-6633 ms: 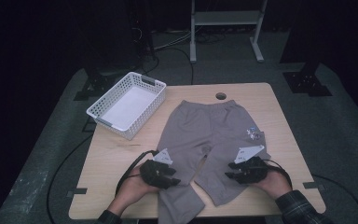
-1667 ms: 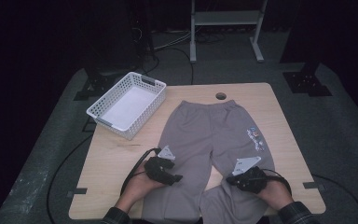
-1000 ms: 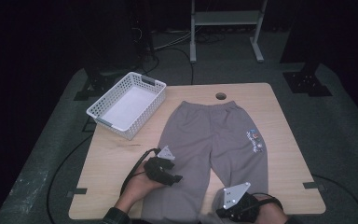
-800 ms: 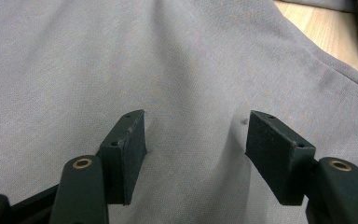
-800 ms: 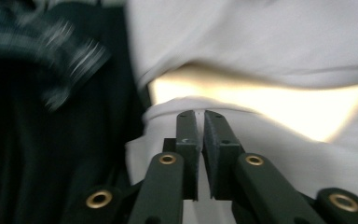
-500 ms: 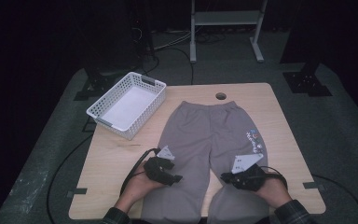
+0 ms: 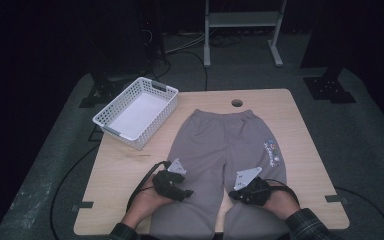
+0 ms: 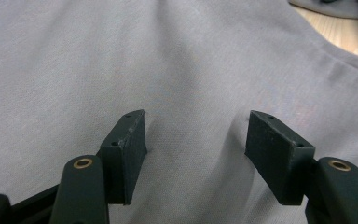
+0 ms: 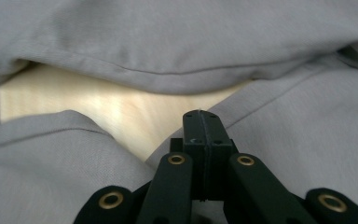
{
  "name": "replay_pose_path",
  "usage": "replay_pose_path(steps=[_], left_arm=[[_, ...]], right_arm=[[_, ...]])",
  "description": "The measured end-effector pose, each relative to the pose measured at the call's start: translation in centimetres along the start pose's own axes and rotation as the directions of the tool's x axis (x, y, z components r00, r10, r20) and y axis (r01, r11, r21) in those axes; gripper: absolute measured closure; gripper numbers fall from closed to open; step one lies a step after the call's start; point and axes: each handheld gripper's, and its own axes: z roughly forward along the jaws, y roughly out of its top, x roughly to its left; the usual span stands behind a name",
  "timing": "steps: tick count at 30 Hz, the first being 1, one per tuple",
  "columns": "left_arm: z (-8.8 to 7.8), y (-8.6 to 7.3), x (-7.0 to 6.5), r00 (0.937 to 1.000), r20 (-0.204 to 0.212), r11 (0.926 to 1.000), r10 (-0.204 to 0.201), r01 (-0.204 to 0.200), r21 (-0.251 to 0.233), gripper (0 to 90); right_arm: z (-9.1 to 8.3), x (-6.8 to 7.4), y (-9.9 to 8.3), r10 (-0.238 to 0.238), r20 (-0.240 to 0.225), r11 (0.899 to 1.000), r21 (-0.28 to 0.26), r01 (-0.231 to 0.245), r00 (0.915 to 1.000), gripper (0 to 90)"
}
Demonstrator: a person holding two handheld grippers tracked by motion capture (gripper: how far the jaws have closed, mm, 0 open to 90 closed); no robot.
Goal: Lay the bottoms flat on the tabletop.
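Left tongs [image 8: 196, 140] spread on grey trousers [image 7: 225, 150]; right tongs [image 9: 204, 128] pressed together, nothing visibly pinched

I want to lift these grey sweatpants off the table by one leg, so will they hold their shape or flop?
The grey sweatpants will probably flop: the knit lies flat and creases into soft folds. They likely drag rather than slide on the wooden table, and seem light.

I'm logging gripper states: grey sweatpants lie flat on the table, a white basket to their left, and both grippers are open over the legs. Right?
Not quite. The right gripper is shut, jaws together, as the right gripper view shows. The left gripper is open over the grey sweatpants, and the white basket sits left.
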Motion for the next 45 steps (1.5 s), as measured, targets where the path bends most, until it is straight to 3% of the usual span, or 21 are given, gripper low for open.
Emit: replay_pose_path(steps=[10,13,21,26,34,37,45], left_arm=[[-1.3,-1.9,-2.7,0.9994,-0.035,0.9995,0.008,-0.007,0.03,36.9],[-1.6,-2.3,-3.7,0.9987,-0.043,0.9989,0.027,-0.026,0.04,36.9],[-1.9,-2.9,-5.2,0.9981,-0.055,0.9985,0.03,-0.027,0.047,36.8],[-1.9,-2.8,-4.7,0.9995,-0.03,0.9993,-0.012,0.013,0.035,35.1],[-2.6,-2.7,-4.1,0.9973,-0.065,0.9994,-0.036,0.035,-0.004,28.4],[-2.8,-2.8,-3.8,0.9936,-0.104,0.999,-0.044,0.043,-0.01,21.9],[-3.3,-3.4,-2.6,0.9811,-0.162,0.994,-0.106,0.1,-0.045,14.3]], right_arm=[[0.1,1.8,0.3,-0.026,-0.066,1.0,-0.007,0.026,0.9975,89.4],[-0.2,2.2,0.0,-0.024,-0.077,1.0,-0.003,0.024,0.9968,89.3],[-0.5,2.7,-0.3,-0.031,-0.093,1.0,0.003,0.031,0.9951,89.3],[-0.6,2.3,-0.2,-0.02,-0.095,1.0,-0.004,0.02,0.9952,83.8],[-1.8,1.0,-0.1,0.031,-0.057,0.997,-0.075,-0.035,0.9979,68.3],[-2.0,0.6,-0.2,0.05,-0.027,0.995,-0.088,-0.052,0.9984,59.0],[-2.3,-0.2,-0.4,0.113,0.046,0.986,-0.125,-0.107,0.9925,37.4]])
